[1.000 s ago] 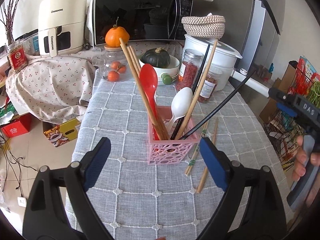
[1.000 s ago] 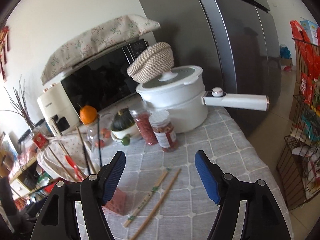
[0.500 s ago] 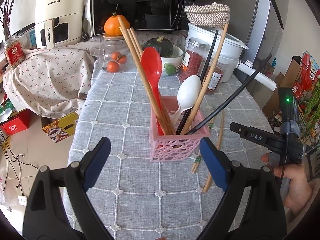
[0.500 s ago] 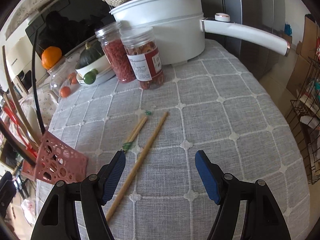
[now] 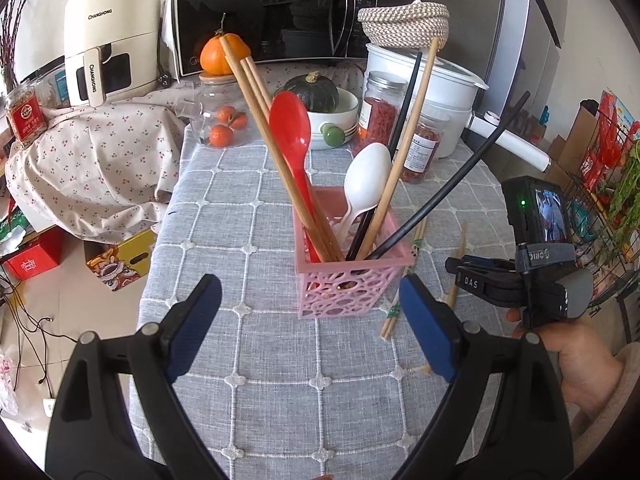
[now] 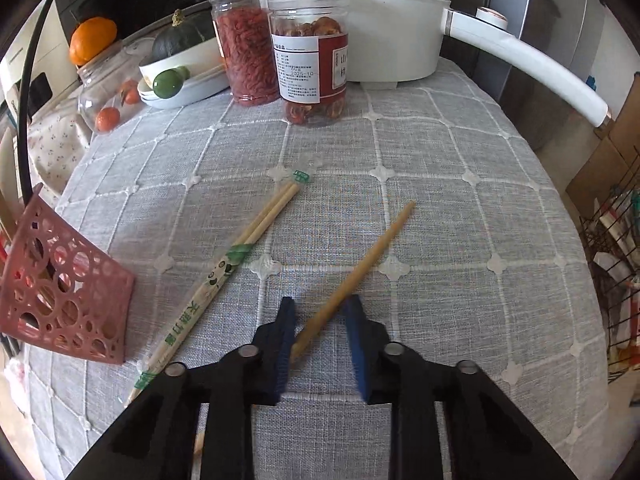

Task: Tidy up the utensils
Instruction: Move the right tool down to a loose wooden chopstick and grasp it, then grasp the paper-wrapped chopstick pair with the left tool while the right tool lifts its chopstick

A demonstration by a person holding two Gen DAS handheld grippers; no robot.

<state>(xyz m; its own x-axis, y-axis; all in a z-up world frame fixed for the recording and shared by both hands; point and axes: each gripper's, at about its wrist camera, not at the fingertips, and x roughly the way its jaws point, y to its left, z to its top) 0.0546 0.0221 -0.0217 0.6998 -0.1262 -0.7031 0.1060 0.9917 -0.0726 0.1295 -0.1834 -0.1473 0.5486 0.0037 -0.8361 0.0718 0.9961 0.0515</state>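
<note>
Right gripper is dropping low over the counter, now down at the loose chopstick; its jaws, wide earlier, are closing with the chopstick between them, pads not clearly pressing yet.

left tool wide, right tool closing

Bare cloth on the counter is lying open right of the loose chopstick, giving wide passage there. The pink holder is blocking the middle, its chopsticks and spoons fanning up and outward. The wrapped chopsticks are lying just beside it, narrowing that gap. Two jars and the white pot are walling off the far edge. Near cloth before the left tongs is sitting clear.
</note>
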